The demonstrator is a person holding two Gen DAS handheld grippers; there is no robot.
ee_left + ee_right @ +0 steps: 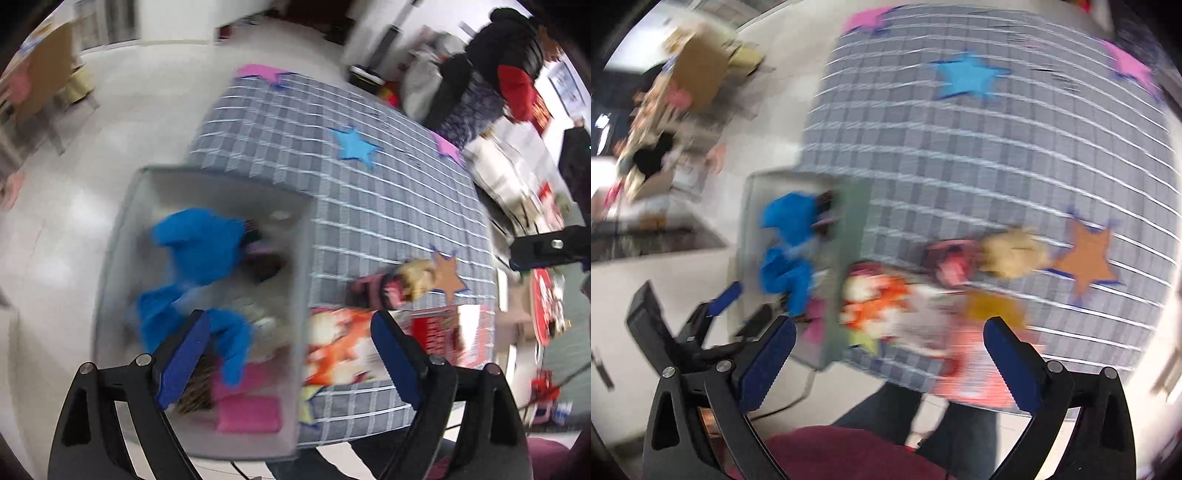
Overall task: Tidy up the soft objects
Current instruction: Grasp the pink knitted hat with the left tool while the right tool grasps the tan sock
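A grey bin [122,236] stands at the left edge of the checked table [369,192]. In it lie a blue plush toy [199,266] and a pink pad [247,415]. A doll with blond hair [402,282] and an orange-and-white soft toy [343,343] lie on the table. My left gripper [288,354] is open and empty above the bin's right wall. In the blurred right wrist view, my right gripper [890,350] is open and empty above the orange toy [882,302], with the doll [990,254] beyond and the bin [849,229] to the left.
Paper stars are stuck on the cloth, a blue star [354,146] and an orange star [448,275]. A red packet [439,328] lies at the table's near edge. A person in black and red [502,62] stands behind. Cardboard boxes [698,70] sit on the floor at left.
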